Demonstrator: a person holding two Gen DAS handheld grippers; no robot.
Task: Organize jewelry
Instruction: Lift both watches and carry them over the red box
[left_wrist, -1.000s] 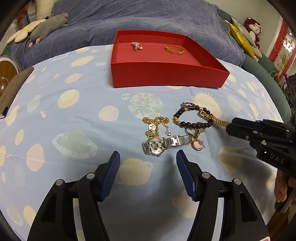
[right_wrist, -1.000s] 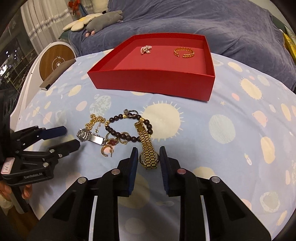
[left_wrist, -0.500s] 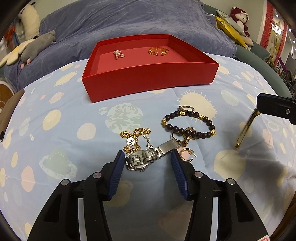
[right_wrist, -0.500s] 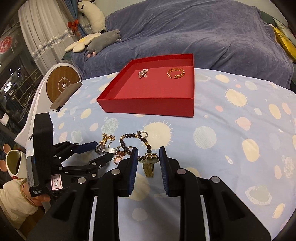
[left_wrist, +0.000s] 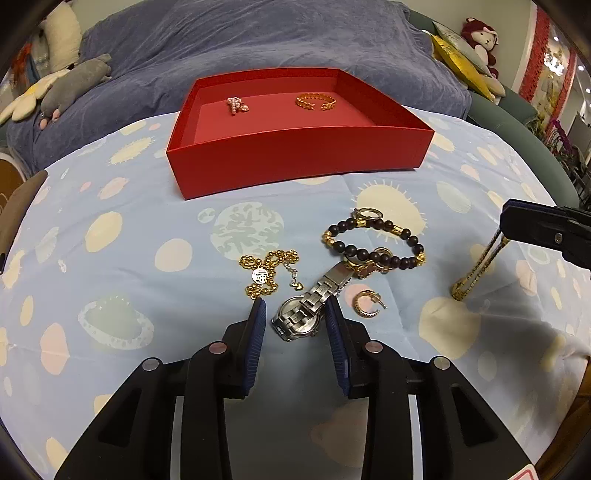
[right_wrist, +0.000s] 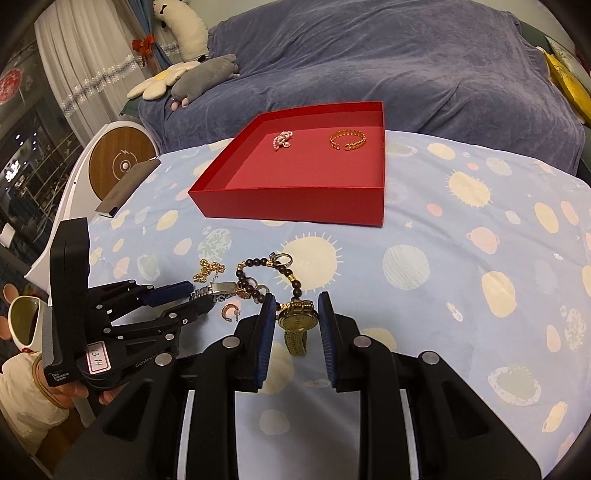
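Gold watch (right_wrist: 297, 321) hangs band-down, long axis vertical, pinched in my right claw (right_wrist: 297, 321) above the counter (right_wrist: 461, 258), while my left claw (left_wrist: 293, 317), spread, straddles the silver watch (left_wrist: 301, 317).

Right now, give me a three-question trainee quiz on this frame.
1. True or false: the red box holds no jewelry.
2. Which item hangs from the right tool? A silver watch, B gold watch, C bead bracelet.
3. Fill in: the left tool straddles the ____ watch, not yet closed on it.

Key:
1. False: a pink bead piece and a gold bangle lie inside.
2. B, the gold watch.
3. Silver watch.
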